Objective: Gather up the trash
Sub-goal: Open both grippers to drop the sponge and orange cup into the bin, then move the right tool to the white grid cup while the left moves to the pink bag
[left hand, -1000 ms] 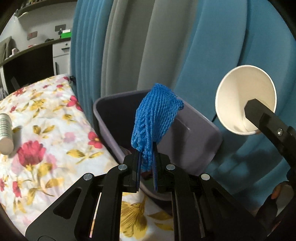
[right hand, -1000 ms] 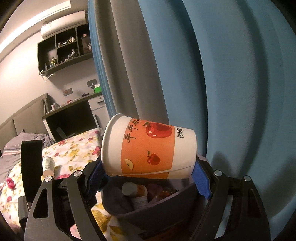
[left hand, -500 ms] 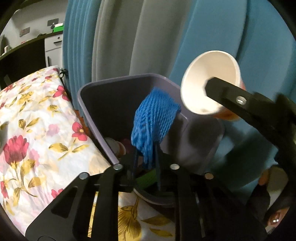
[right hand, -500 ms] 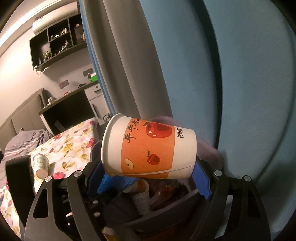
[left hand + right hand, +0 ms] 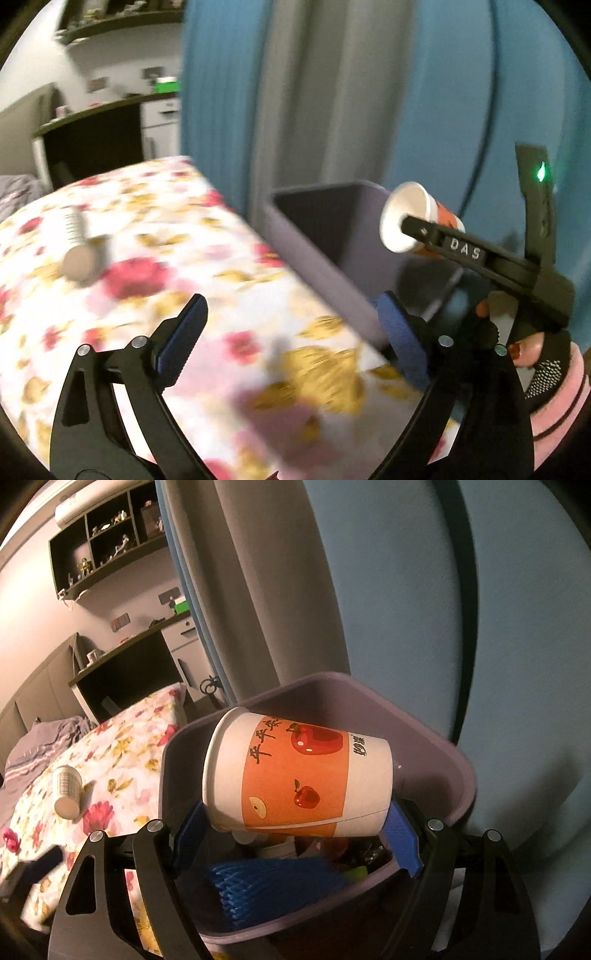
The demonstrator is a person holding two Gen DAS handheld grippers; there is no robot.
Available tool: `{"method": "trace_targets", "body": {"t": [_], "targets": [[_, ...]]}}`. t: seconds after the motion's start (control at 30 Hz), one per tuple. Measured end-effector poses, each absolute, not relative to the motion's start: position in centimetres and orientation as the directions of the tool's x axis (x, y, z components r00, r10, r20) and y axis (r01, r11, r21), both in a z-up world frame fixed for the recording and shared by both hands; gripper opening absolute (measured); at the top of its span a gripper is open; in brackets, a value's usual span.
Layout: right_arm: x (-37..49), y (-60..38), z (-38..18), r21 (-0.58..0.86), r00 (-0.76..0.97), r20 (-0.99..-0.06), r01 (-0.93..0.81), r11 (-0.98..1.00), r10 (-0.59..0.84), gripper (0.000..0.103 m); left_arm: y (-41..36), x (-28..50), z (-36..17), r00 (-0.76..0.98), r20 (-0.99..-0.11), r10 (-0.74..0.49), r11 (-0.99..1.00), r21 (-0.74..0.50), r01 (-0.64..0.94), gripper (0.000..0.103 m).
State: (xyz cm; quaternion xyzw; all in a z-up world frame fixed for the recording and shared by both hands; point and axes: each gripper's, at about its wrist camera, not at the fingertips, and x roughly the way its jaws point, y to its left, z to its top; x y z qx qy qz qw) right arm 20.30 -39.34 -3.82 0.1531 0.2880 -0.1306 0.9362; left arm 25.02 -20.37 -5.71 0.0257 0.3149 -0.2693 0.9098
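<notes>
My left gripper (image 5: 290, 299) hangs over the flowered bedspread (image 5: 166, 258) just left of the purple-grey bin (image 5: 332, 254); its jaws are opening, wide apart, with nothing between them. A blue foam mesh sleeve (image 5: 273, 882) lies inside the bin (image 5: 461, 771) on other trash. My right gripper (image 5: 295, 812) is shut on an orange and white paper cup (image 5: 299, 775) with apple prints, held sideways over the bin's mouth. In the left wrist view that cup (image 5: 406, 221) and the right gripper (image 5: 410, 223) show at the bin's right rim.
A second white paper cup (image 5: 66, 792) lies on its side on the bedspread, blurred in the left wrist view (image 5: 77, 251). Blue and grey curtains (image 5: 388, 590) hang right behind the bin. A dark desk (image 5: 125, 672) and shelves stand at the back left. A hand (image 5: 528, 350) in a pink sleeve grips the right gripper.
My left gripper opened and let go of the blue mesh sleeve, which now lies in the bin, then drew back left over the bed. The right gripper sank nearer the bin with the cup.
</notes>
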Motion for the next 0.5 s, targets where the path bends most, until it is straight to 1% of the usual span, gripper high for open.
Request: {"method": "trace_targets", "body": {"t": [0.13,0.23,0.3,0.4,0.5], "targets": [[20.8,-38.6,-4.5,0.185,0.792,-0.591,0.321,0.929,-0.156,0.080,-16.0,23.3,-4.7,0.711,-0.581,-0.396,0.905,-0.119,0.407,0.094],[21.0,-38.6,-5.0,0.167,0.777,-0.605,0.337,0.927,-0.174,0.085,-13.1,21.8,-3.8,0.741,-0.574,-0.349,0.931,-0.119,0.346,0.094],[20.7,-38.7,-4.7,0.171,0.775,-0.605,0.348,0.922,-0.180,0.085,-11.3,21.2,-3.4,0.763,-0.560,-0.322,0.943,-0.115,0.314,0.095],[19.4,-38.4,-3.4,0.187,0.797,-0.576,0.343,0.920,-0.180,0.085,-8.7,20.1,-2.8,0.806,-0.540,-0.242,0.969,-0.094,0.228,0.096],[17.5,-36.6,-1.5,0.160,0.834,-0.516,0.317,0.935,-0.194,0.085,-6.5,18.9,-2.8,0.826,-0.539,-0.166,0.986,-0.080,0.146,0.097]]}}
